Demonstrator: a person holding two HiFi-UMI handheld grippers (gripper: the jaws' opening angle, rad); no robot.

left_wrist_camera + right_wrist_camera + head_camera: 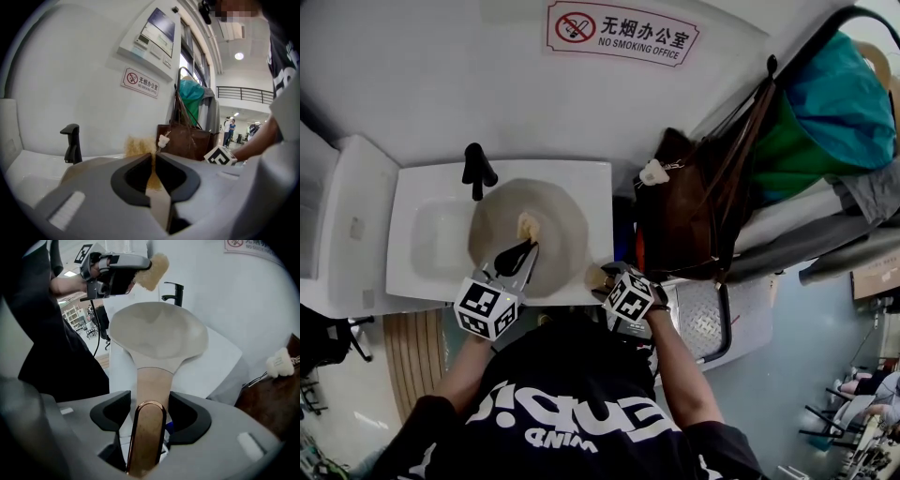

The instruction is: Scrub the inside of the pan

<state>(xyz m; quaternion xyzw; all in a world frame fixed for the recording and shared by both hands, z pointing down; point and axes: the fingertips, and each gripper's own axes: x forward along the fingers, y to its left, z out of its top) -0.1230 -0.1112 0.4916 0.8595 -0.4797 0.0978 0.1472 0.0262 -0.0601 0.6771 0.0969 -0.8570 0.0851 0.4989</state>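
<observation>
Pan [546,246], beige, round, hovering over white sink [408,192], right gripper [150,412] fingers clamping its copper-toned handle [147,439]. Left gripper [153,176] fingers pinching soft tan sponge [152,270] over pan. Pan looking light, rigid, slick; handle giving surest hold.

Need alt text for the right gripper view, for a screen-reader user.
The right gripper is shut on the handle of a beige pan, tilted above a white sink. The left gripper holds a tan sponge above the pan's far rim, with a black faucet behind.
</observation>
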